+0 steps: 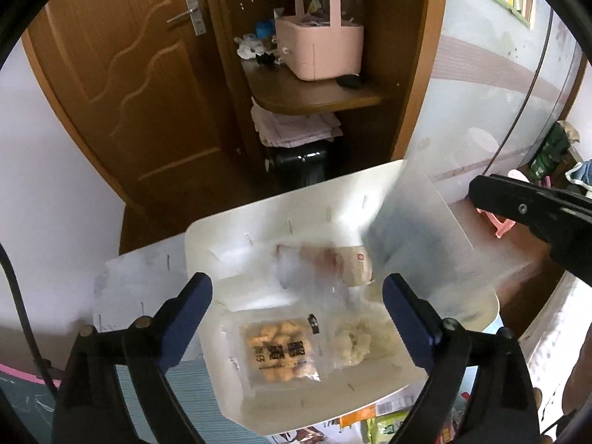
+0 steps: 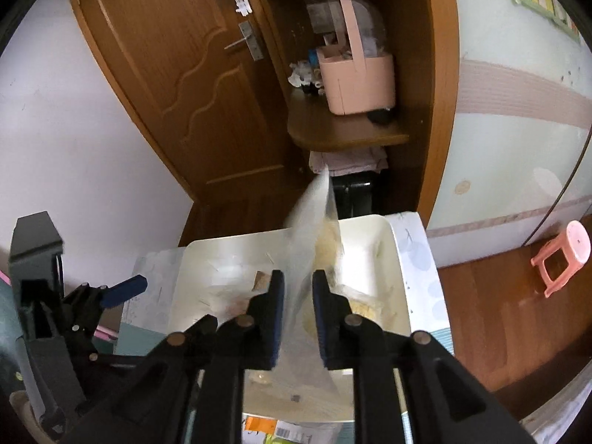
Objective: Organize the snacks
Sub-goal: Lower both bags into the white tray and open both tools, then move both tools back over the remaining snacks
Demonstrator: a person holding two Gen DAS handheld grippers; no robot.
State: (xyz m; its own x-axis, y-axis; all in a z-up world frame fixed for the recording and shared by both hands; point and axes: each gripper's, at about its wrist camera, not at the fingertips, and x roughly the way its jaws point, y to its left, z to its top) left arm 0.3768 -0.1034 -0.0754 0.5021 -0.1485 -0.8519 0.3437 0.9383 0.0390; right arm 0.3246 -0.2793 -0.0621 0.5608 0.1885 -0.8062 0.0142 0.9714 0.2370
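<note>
While left tool (image 1: 298,318) gapes over labelled packet (image 1: 279,353), right tool (image 2: 298,312) straddles bag (image 2: 309,229) loosely.

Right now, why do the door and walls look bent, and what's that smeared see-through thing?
Left wrist view: the wide lens bows the door and darkens corners; the clear packet is blurred. Right wrist view: same bending; the packet between the fingers is smeared, while the white bin stays sharper.

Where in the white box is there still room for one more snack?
The white box has bare floor at its far left corner, between the back wall and the orange snack packet. The near strip below that packet is free too. The right half is crowded: a pale snack packet, a clear bag and a beige packet behind.
</note>
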